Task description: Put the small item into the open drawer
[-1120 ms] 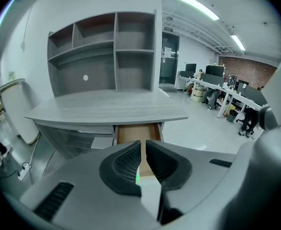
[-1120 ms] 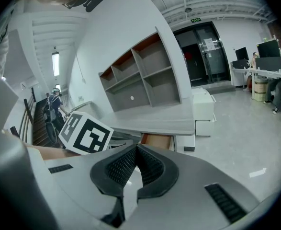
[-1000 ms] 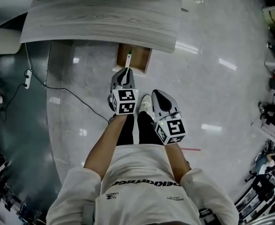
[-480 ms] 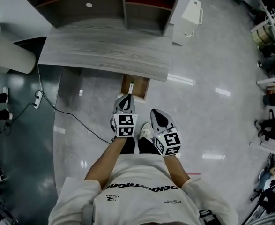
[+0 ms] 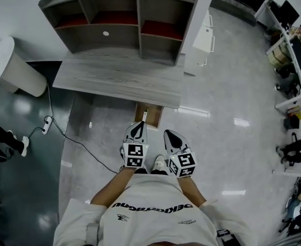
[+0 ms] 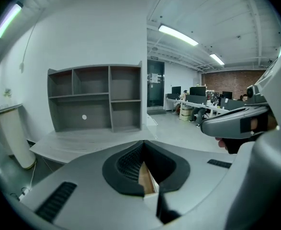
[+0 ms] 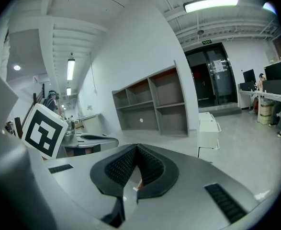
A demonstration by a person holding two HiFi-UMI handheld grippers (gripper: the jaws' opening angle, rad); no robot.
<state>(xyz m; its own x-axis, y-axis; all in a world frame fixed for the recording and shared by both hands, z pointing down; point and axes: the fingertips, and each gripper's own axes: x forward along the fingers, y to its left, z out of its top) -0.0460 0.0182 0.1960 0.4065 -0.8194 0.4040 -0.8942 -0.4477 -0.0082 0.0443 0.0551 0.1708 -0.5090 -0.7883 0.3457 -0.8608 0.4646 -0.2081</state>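
Over the last second the head view has pulled up and back. The shelf [image 5: 124, 22], cut off before, now fills the upper left of the frame. The tabletop [image 5: 119, 78], drawer [image 5: 154, 116] and both grippers have shrunk toward the centre. Relative to one another they have not shifted — the left gripper [image 5: 139, 125] still points at the drawer's near edge, and the right gripper [image 5: 168, 134] sits just beside it, lower right. The item [image 5: 144, 116], a thin white stick with a green tip, shows inside the drawer's outline, left of its middle, its near end just ahead of the left gripper. The left fingers [image 6: 123, 164] meet at the tip with nothing clamped; only the drawer's wood shows through the slit below. The right fingers [image 7: 116, 169] are likewise together and empty. My reading: the person is straightening away from a drawer that already holds the item — the placing looks done, though from above I cannot be sure the stick rests on the drawer bottom.
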